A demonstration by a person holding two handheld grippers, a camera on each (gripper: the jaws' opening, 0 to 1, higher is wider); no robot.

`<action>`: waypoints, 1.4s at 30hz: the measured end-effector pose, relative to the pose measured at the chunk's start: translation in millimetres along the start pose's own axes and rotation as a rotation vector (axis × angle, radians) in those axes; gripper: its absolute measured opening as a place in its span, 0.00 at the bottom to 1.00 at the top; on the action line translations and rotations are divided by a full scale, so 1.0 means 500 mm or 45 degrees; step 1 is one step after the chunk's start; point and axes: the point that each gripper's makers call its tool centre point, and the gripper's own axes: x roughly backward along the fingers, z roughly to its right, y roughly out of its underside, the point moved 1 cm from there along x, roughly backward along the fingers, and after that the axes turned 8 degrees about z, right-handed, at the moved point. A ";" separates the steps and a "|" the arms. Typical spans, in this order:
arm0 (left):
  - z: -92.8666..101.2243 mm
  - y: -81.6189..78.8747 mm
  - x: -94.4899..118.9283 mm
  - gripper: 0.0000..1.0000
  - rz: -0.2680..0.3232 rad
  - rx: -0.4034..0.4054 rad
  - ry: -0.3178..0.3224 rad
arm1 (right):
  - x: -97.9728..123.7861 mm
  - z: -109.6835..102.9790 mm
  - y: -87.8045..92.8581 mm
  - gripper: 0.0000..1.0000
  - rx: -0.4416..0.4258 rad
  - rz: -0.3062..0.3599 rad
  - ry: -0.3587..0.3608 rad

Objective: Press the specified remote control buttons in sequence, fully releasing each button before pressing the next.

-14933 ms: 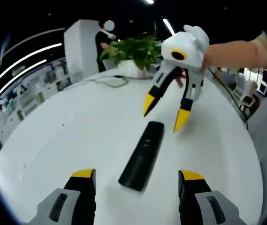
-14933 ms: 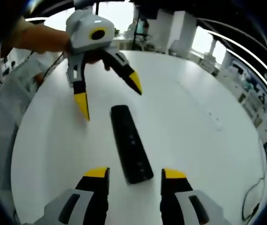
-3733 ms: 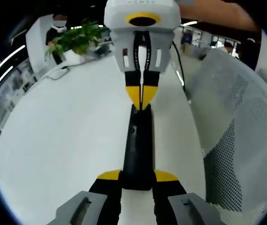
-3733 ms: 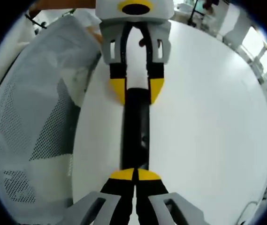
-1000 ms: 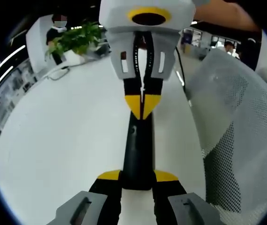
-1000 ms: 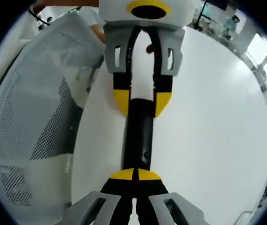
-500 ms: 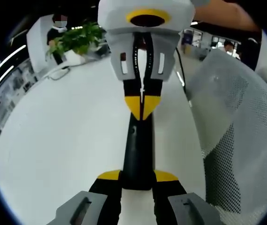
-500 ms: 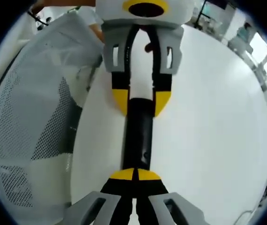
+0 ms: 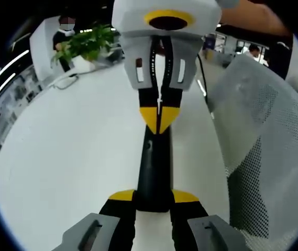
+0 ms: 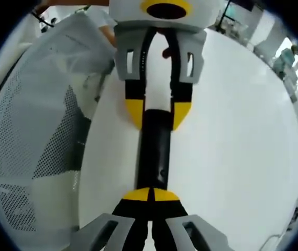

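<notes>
A long black remote [image 9: 153, 167] lies lengthwise along the middle of the left gripper view. My left gripper [image 9: 154, 196] is shut on its near end, one yellow tip on each side. My right gripper [image 9: 159, 117] comes down from the top, shut, with its joined tips resting on the remote's upper face towards the far end. In the right gripper view the right gripper [image 10: 151, 194] is shut with its tips on the remote [image 10: 155, 151]. Beyond it, the left gripper [image 10: 157, 112] clasps the remote's other end.
The white round table [image 9: 59, 157] spreads out to the left. A white mesh chair [image 9: 258, 141] stands close on the right, the same chair [image 10: 33, 130] on the left in the right gripper view. A potted plant [image 9: 86, 44], a cable [image 9: 70, 78] and a person [image 9: 65, 36] are at the far edge.
Early on both grippers were open and the remote lay free. Now the left is shut on it and the right is shut, tips on it. Over the last second nothing has visibly moved.
</notes>
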 end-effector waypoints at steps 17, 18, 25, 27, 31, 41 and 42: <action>0.000 0.001 -0.001 0.24 -0.001 -0.005 0.003 | 0.004 0.001 -0.007 0.00 -0.029 0.038 0.010; 0.000 0.001 -0.001 0.24 -0.001 -0.005 0.003 | 0.005 0.003 -0.010 0.00 -0.030 0.045 0.014; -0.002 0.000 0.000 0.24 0.003 -0.006 0.005 | 0.006 0.017 -0.027 0.00 -0.014 0.073 0.035; -0.002 0.000 0.001 0.24 0.005 -0.006 0.004 | 0.004 0.019 -0.030 0.00 -0.005 0.075 0.038; -0.004 0.001 0.001 0.24 0.011 -0.003 0.003 | -0.001 0.022 -0.034 0.00 0.005 0.076 0.042; -0.004 0.005 0.001 0.24 0.021 -0.004 0.003 | -0.013 0.032 -0.042 0.00 0.007 0.076 0.043; -0.004 0.005 0.002 0.24 0.021 -0.004 0.003 | -0.014 0.032 -0.042 0.00 0.006 0.074 0.042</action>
